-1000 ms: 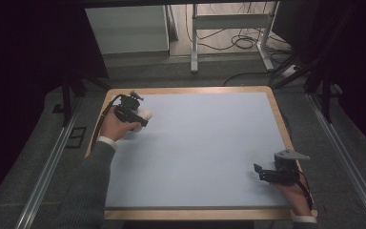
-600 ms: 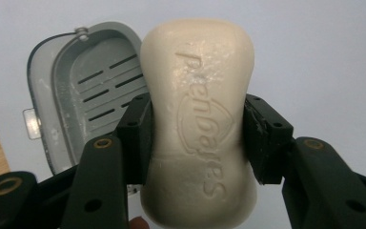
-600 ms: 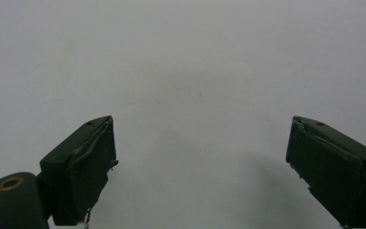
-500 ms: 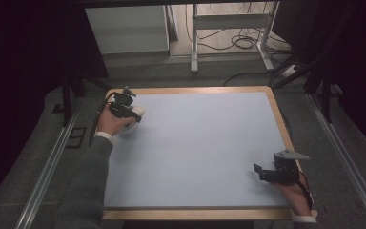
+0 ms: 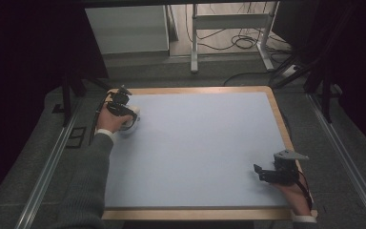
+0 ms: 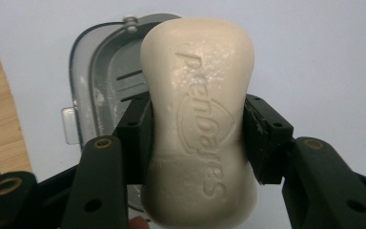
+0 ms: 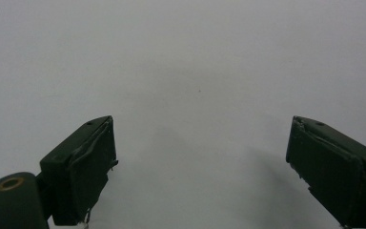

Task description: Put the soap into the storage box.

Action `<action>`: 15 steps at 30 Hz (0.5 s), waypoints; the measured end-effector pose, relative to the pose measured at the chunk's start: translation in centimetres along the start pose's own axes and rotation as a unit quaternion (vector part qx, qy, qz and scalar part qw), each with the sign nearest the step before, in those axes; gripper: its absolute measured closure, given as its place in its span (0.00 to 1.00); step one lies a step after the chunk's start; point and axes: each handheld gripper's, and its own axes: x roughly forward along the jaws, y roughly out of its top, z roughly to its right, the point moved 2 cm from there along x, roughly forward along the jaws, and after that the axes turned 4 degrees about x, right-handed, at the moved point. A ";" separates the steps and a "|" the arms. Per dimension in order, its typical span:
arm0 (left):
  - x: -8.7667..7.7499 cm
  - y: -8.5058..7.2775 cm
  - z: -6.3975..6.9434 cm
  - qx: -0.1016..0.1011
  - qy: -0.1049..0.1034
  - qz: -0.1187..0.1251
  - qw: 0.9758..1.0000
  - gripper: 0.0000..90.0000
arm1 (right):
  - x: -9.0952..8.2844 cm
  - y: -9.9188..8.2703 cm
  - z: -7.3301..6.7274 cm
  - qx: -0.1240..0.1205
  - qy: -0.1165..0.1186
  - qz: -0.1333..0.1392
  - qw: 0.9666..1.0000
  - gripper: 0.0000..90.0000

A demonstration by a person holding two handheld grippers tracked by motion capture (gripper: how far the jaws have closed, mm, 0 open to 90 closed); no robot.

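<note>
Soap (image 6: 198,124) sits over the dish (image 6: 100,90), at the mat's (image 5: 200,152) far-left corner.

1. The soap bar (image 6: 198,124) is cream-white and oblong with rounded ends and a slight waist. Raised lettering runs along its upper face. The left gripper (image 6: 196,131) clamps it across the waist, its long axis in line with the jaws.
2. The soap dish (image 6: 100,90) is grey, oval, slotted inside, with a small clear tab on its rim. It lies open behind the soap bar.
</note>
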 end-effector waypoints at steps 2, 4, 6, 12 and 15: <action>0.4 -0.1 -0.4 -0.010 0.004 -0.002 1.000 0.55 | 0.0 0.0 0.1 0.002 0.000 0.000 1.000 0.11; 0.5 -0.1 -0.5 -0.012 0.006 -0.003 1.000 0.55 | 0.0 0.0 0.1 0.002 -0.001 0.001 1.000 0.11; 0.8 -0.2 -0.6 -0.013 0.010 -0.005 1.000 0.55 | 0.0 -0.1 0.1 0.003 -0.001 0.000 1.000 0.11; 1.8 -0.5 -0.4 -0.021 0.010 -0.013 1.000 0.55 | 0.1 -0.1 0.0 0.002 0.000 -0.001 1.000 0.11; 1.5 -0.5 -0.1 -0.022 -0.003 0.005 1.000 0.44 | 0.1 -0.1 0.1 0.002 -0.001 -0.002 1.000 0.11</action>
